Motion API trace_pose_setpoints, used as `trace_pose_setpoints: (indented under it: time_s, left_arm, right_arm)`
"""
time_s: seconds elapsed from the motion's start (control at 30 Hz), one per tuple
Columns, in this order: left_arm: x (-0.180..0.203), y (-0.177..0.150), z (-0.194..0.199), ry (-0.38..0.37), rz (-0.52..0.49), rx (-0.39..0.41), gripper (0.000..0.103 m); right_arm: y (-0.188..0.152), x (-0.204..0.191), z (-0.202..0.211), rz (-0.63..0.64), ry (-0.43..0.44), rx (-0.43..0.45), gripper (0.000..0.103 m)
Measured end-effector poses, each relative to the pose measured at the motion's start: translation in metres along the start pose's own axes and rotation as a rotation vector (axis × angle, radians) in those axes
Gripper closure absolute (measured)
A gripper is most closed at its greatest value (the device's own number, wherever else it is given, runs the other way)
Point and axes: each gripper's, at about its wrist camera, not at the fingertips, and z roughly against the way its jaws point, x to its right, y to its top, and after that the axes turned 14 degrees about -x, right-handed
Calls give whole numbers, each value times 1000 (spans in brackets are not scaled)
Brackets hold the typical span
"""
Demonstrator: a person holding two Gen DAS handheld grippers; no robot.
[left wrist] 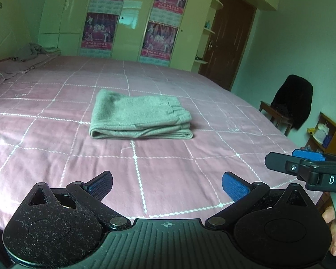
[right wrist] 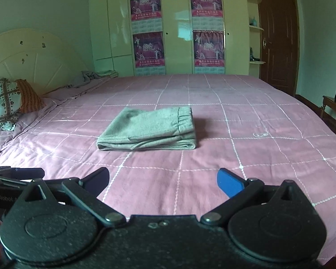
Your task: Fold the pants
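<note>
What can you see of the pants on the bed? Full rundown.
The pants are grey-green, soft and fleecy-looking, folded into a compact stack of several layers. The gathered elastic waistband sits on top at the far right; folded edges face the cameras. They lie flat mid-bed on the pink checked sheet. Nothing else touches them; both hand-held grippers are open and well short.

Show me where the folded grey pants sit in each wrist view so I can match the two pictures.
Left wrist: pants lie centre-left on the pink bedspread, waistband to the right.
Right wrist: pants lie near centre, waistband to the right.
Shared landmark: the brown door, upper right in both.
</note>
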Motion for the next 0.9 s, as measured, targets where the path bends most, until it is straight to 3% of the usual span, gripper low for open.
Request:
trace_pose_setpoints:
  time_s: [0.9]
  left_arm:
    - [2,-4,0,-1,-16,16,0]
  right_arm:
    - [0,1,-3,-15,4,1,0]
